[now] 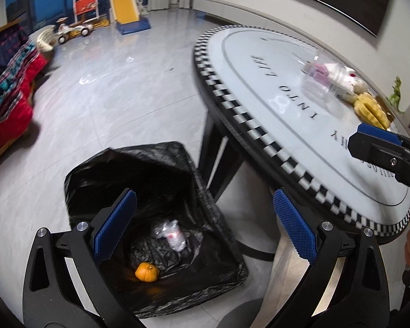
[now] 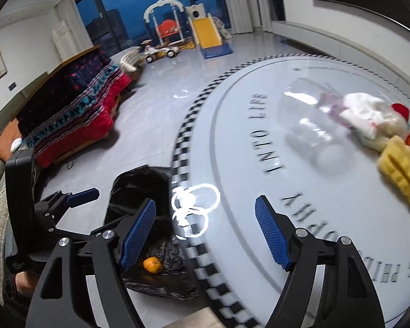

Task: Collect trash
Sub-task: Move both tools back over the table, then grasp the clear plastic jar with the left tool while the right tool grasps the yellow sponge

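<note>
A black trash bag (image 1: 139, 169) lies open on the floor beside the table; inside are an orange fruit (image 1: 147, 271) and a crumpled clear plastic bottle (image 1: 172, 234). My left gripper (image 1: 205, 218) is open and empty above the bag. My right gripper (image 2: 205, 224) is open and empty over the table's edge; it also shows in the left wrist view (image 1: 369, 142). On the table (image 2: 246, 177) lie a clear plastic bottle (image 2: 309, 120), a white crumpled wrapper (image 2: 369, 117) and a yellow cut fruit (image 2: 401, 169). The bag (image 2: 139, 188) and orange (image 2: 152, 264) show below the table rim.
The round white table (image 1: 259, 87) has a checkered rim and dark legs. A sofa with a red patterned blanket (image 2: 76, 117) stands at left. Children's slide and toy cars (image 2: 191, 35) are at the far end of the grey tiled floor.
</note>
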A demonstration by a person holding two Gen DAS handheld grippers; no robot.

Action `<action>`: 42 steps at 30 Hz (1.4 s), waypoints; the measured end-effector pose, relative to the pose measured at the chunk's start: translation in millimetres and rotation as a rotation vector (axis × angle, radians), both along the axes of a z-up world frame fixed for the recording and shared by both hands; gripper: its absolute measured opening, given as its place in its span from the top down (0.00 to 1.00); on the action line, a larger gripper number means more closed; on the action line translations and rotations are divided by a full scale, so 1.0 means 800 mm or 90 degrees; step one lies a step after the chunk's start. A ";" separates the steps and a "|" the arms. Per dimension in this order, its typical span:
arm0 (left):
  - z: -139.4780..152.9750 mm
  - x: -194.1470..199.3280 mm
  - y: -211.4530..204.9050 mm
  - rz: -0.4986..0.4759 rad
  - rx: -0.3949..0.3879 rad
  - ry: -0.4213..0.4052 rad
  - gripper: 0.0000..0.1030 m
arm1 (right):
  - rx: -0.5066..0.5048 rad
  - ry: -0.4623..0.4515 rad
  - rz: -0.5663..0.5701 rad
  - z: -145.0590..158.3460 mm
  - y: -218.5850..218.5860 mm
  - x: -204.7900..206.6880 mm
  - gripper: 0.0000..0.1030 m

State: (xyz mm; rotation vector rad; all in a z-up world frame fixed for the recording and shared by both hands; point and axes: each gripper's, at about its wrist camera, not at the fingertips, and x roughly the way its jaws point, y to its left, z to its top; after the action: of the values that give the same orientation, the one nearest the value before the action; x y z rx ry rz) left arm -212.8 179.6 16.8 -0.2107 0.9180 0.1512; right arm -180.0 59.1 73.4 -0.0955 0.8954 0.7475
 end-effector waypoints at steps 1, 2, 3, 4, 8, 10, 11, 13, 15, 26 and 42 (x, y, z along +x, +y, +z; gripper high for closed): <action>0.003 0.009 -0.008 -0.011 0.002 -0.002 0.06 | 0.000 -0.001 -0.008 0.001 -0.008 0.006 0.26; 0.006 0.017 -0.015 -0.022 0.004 -0.003 0.06 | 0.001 -0.001 -0.017 0.001 -0.018 0.012 0.26; 0.008 0.025 -0.023 -0.032 0.005 -0.005 0.06 | 0.001 -0.001 -0.026 0.001 -0.026 0.018 0.26; 0.011 0.035 -0.032 -0.044 0.005 -0.006 0.06 | 0.002 0.000 -0.036 0.002 -0.036 0.025 0.25; 0.018 0.072 -0.065 -0.087 0.019 -0.008 0.06 | 0.008 0.008 -0.066 0.003 -0.070 0.052 0.25; 0.020 0.090 -0.079 -0.104 0.025 -0.007 0.06 | 0.007 0.006 -0.079 0.003 -0.092 0.062 0.25; 0.022 0.099 -0.085 -0.113 0.026 -0.008 0.06 | 0.005 0.003 -0.081 0.004 -0.101 0.068 0.25; 0.025 0.117 -0.096 -0.128 0.025 -0.010 0.06 | -0.007 -0.010 -0.088 0.009 -0.119 0.081 0.24; 0.027 0.133 -0.105 -0.139 0.027 -0.011 0.06 | -0.019 -0.026 -0.091 0.015 -0.139 0.099 0.20; 0.027 0.212 -0.145 -0.193 0.052 -0.003 0.06 | -0.139 -0.060 -0.040 0.005 -0.186 0.178 0.18; 0.017 0.270 -0.154 -0.237 0.088 -0.008 0.06 | -0.164 -0.058 -0.009 -0.037 -0.190 0.198 0.46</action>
State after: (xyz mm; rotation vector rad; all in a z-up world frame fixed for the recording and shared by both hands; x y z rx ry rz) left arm 3.3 56.4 30.7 0.0887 0.9160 -0.1314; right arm -21.7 -93.1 43.9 -0.3489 0.9009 0.6074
